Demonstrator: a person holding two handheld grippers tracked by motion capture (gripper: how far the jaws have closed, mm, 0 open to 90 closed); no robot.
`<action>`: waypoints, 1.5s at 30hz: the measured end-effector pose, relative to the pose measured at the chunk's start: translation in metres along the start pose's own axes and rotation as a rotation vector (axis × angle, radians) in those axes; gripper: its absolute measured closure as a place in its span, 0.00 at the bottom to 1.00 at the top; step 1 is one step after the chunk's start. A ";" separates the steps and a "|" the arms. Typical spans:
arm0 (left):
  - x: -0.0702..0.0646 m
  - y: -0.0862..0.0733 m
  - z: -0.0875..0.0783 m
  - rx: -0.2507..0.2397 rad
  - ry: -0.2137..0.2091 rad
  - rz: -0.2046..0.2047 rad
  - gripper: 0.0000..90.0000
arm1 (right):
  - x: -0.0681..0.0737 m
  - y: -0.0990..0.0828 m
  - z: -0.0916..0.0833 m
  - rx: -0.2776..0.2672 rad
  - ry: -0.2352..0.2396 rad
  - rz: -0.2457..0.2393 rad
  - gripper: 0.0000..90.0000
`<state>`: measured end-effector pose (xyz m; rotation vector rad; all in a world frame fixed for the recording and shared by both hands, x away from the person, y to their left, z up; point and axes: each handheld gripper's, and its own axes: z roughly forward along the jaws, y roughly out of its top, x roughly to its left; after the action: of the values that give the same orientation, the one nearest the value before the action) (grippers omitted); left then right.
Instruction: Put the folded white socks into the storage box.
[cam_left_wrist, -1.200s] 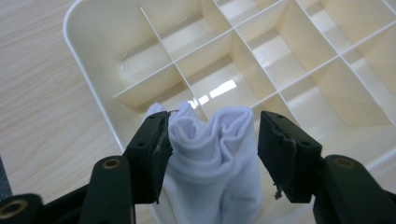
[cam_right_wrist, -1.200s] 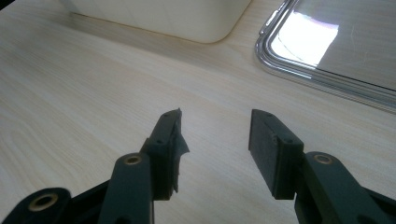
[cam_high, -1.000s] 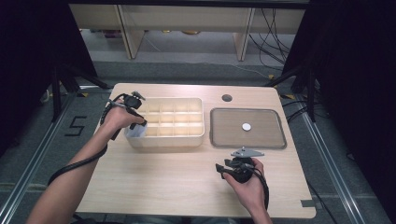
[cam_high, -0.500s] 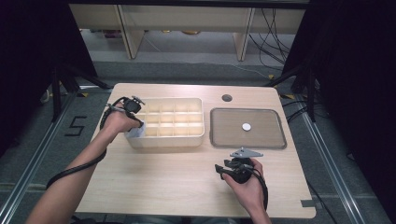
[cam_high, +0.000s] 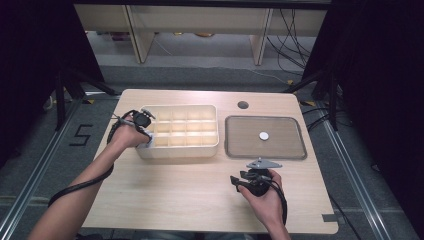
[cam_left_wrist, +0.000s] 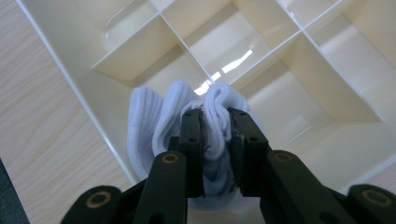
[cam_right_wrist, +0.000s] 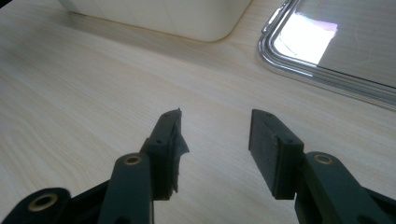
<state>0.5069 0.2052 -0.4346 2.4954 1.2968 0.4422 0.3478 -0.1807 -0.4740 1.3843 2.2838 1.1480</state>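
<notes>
The left gripper (cam_left_wrist: 215, 140) has just been closing, and its two black pads now pinch a fold of the white sock (cam_left_wrist: 161, 119), bunched cloth squeezed up between them. The sock sits in the divided bin (cam_high: 212, 112), in the corner compartment at the bin's near left end, right against the outer wall, with the gripper pointing down into it from the bin's left side (cam_high: 142, 120). Over on the near right of the table (cam_high: 175, 200), the right gripper (cam_right_wrist: 215, 140) hovers low over bare wood, jaws spread wide with nothing between them, just short of the metal tray (cam_high: 300, 152).
</notes>
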 end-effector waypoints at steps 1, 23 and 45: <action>0.000 0.000 0.000 0.004 -0.003 0.000 0.85 | 0.000 0.000 0.000 -0.006 0.007 0.016 0.61; 0.017 -0.001 -0.028 -0.070 -0.126 -0.098 0.70 | -0.003 0.003 -0.008 -0.008 -0.005 0.026 0.60; 0.011 -0.008 0.004 0.072 -0.099 -0.068 0.91 | -0.005 0.000 -0.007 -0.010 -0.002 0.029 0.60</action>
<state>0.5084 0.2184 -0.4402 2.4883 1.3769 0.2573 0.3470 -0.1881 -0.4704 1.4184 2.2607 1.1640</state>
